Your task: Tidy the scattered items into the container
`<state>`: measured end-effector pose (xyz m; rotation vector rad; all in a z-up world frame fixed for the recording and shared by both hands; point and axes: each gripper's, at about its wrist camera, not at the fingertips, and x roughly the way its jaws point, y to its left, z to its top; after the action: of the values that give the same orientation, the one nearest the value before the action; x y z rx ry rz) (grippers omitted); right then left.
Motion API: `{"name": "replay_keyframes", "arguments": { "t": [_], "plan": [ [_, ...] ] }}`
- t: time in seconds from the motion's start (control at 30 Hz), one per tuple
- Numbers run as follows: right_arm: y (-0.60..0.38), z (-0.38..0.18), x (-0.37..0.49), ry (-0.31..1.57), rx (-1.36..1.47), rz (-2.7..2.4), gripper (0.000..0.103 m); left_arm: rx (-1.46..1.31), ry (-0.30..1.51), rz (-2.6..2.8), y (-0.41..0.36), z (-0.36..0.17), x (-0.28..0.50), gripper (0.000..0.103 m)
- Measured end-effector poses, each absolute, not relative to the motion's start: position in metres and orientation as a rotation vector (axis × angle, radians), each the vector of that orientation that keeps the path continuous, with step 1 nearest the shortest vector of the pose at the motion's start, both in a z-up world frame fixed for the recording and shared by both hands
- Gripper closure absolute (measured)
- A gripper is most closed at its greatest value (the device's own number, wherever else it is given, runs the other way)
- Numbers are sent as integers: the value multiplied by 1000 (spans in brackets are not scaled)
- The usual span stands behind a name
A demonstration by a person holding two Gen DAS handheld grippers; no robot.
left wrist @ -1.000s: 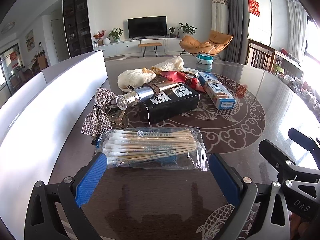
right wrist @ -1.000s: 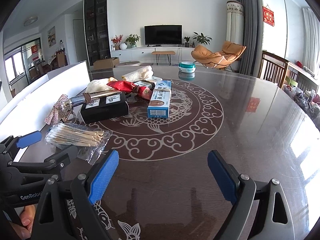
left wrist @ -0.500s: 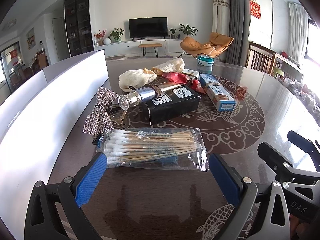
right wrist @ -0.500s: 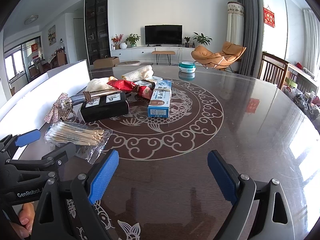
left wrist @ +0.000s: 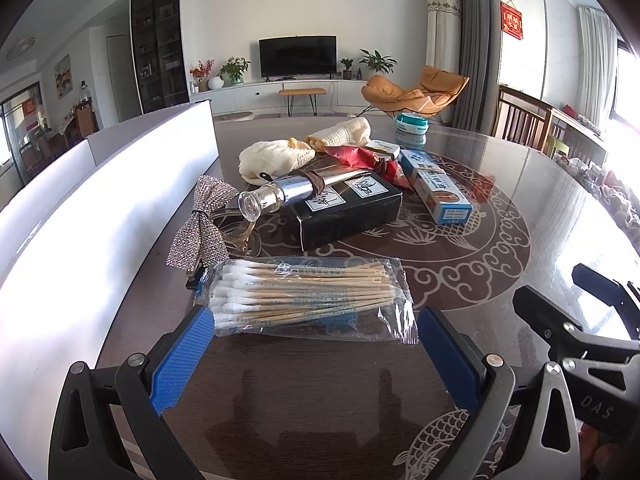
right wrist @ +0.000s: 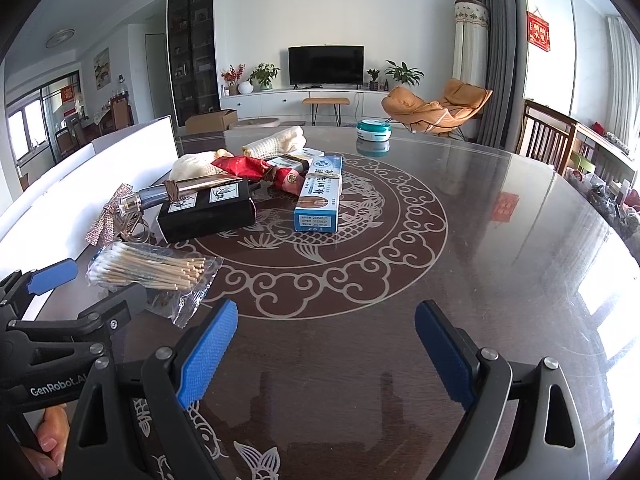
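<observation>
Plastic swab packet (left wrist: 308, 300) just beyond left jaws

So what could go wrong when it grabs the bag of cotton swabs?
The left gripper is open around the cotton swab bag. The clear plastic looks slippery, so the bag might slide out or crumple. The sparkly bow sits right beside the bag and could get nudged. The silver bottle lies atop the black box and might roll if bumped.

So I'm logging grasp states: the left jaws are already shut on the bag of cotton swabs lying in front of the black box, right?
Not quite. The left gripper is open, its jaws spread wide on either side of the bag of cotton swabs, not shut on it. The left wrist view shows this. The bag does lie in front of the black box.
</observation>
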<state>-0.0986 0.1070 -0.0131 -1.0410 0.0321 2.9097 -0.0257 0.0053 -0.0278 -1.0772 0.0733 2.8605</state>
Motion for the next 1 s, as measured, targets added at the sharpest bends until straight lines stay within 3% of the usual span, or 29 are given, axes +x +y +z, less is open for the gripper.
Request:
{"name": "replay_keyframes", "arguments": {
  "t": [0.23,0.47,0.67,1.0],
  "plan": [
    [140,-16,-139,248,-1292,2829,12,-1039,108,2876,9,-26,-21,0],
    [137,-5,-233,81,-1379,2817,12,-1036,106,2888,9,-26,-20,0],
    [136,-23,-305,186,-1519,2734,12,-1040,128,2889,11,-26,-19,0],
    [129,-42,-318,23,-1461,2755,11,-1048,147,2890,13,-27,-20,0]
  ]
}}
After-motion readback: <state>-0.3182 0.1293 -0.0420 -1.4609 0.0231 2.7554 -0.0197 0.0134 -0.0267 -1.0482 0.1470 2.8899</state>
